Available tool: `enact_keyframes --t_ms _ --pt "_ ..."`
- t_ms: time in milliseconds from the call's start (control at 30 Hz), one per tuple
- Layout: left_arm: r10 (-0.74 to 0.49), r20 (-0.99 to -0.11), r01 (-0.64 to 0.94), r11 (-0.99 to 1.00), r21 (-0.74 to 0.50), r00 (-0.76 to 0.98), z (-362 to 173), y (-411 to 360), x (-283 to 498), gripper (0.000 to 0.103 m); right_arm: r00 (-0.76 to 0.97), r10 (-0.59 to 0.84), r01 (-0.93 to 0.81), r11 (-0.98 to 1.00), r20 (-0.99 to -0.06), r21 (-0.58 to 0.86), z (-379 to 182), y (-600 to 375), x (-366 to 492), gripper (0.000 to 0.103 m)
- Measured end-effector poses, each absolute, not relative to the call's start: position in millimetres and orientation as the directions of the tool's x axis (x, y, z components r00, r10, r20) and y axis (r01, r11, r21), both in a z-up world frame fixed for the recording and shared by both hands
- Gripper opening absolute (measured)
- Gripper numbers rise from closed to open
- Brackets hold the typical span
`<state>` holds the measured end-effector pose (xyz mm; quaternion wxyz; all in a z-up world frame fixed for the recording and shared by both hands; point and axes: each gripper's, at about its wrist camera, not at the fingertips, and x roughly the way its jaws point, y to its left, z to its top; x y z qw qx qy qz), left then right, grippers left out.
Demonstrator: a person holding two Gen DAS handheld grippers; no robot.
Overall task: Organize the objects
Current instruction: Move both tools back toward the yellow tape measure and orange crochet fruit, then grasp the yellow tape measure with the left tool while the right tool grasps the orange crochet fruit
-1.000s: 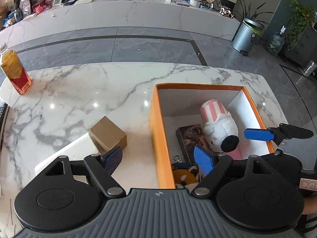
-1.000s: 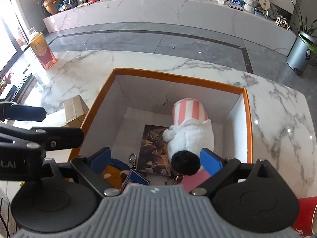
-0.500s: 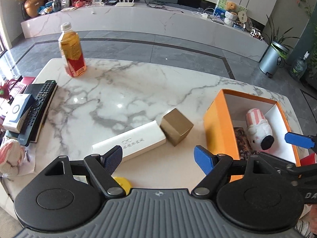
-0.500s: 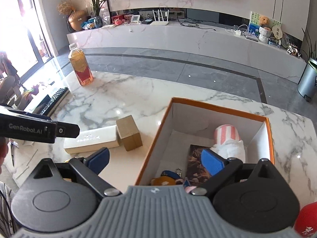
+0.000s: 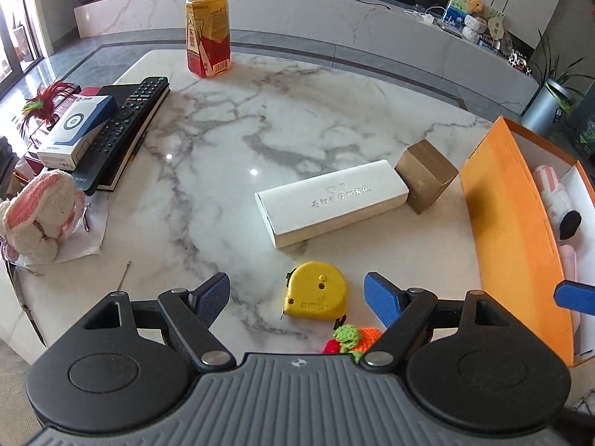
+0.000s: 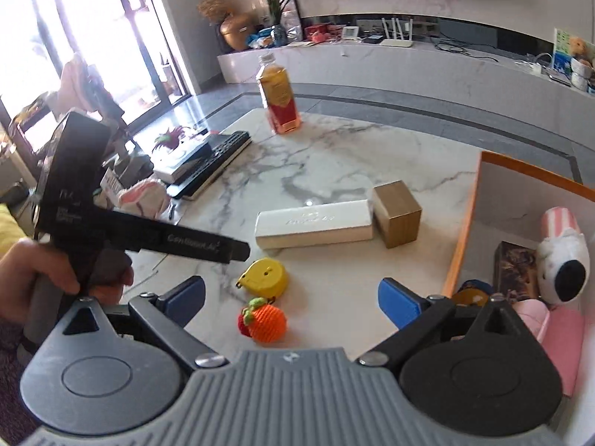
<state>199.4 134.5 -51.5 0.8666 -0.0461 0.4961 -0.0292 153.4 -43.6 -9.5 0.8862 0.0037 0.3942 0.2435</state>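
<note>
Since 1 s ago both grippers have pulled back from over the orange box (image 5: 509,230) toward the table's near edge, so the whole marble table (image 5: 297,119) shows now instead of the box interior.

We hold the left gripper (image 5: 297,297) low above the near edge, jaws wide and empty, w/ the yellow tape measure (image 5: 316,291) on the marble between the fingertips. We hold the right gripper (image 6: 292,299) a bit higher, also wide and empty, w/ the crochet orange toy (image 6: 266,321) between its fingers (image 6: 399,303). In the right wrist view the left hand (image 6: 26,282) grips the other tool's handle at the left side, its black arm reaching across toward the tape measure.

Near the table's middle lie the white long box (image 5: 333,200) and the brown cube box (image 5: 425,176), touching end to end. The orange box sits at the right edge; inside are the striped plush (image 6: 561,256), a dark patterned pack (image 6: 515,265) and sth pink, mostly cut off by the frame. At the far edge stands the tea bottle (image 5: 208,26); at the left edge are the remote (image 5: 122,130) on a dark book, a white-blue carton (image 5: 78,126) and a pink-white knit bunny (image 5: 37,215).

In the left wrist view the crochet toy is half hidden behind the gripper body. A blue fingertip of the right gripper pokes in at that view's right side. Thin metal bits by the bunny are too small to ID.
</note>
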Motion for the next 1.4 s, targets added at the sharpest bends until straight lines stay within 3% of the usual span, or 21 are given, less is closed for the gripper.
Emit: enact_keyframes --t_ms 300,400,667,800,933,1133,1233,1300,1400 --pt "-0.184 -0.886 0.06 0.983 -0.176 0.426 -97 133 210 0.094 0.508 0.415 -0.442 0.878 -0.755 0.185 -71 3 162 0.097" --pt "-0.206 -0.894 0.088 0.979 -0.186 0.397 -106 128 217 0.094 0.492 0.422 -0.467 0.866 -0.762 0.178 -86 11 165 0.089" --pt "-0.174 -0.914 0.127 0.983 -0.136 0.367 -121 119 228 0.093 0.478 0.422 -0.461 0.867 -0.77 0.189 -107 16 179 0.082" --pt "-0.175 -0.911 0.145 0.981 -0.129 0.373 -122 116 229 0.093 0.479 0.428 -0.487 0.856 -0.767 0.173 -112 22 180 0.072" --pt "-0.153 -0.91 0.162 0.982 -0.096 0.386 -123 112 229 0.091 0.477 0.421 -0.504 0.85 -0.771 0.153 -117 30 180 0.071" --pt "-0.124 -0.915 0.198 0.979 -0.05 0.385 -125 106 228 0.09 0.487 0.419 -0.491 0.857 -0.766 0.156 -120 29 182 0.055" --pt "-0.101 -0.911 0.208 0.978 -0.017 0.4 -124 104 226 0.08 0.491 0.422 -0.494 0.856 -0.763 0.155 -121 29 182 0.055" --pt "-0.112 -0.906 0.206 0.978 -0.028 0.409 -123 106 225 0.063 0.491 0.422 -0.496 0.855 -0.762 0.153 -121 29 182 0.054" --pt "-0.113 -0.903 0.194 0.98 -0.034 0.414 -122 108 225 0.063 0.487 0.427 -0.497 0.853 -0.761 0.16 -121 29 180 0.054"
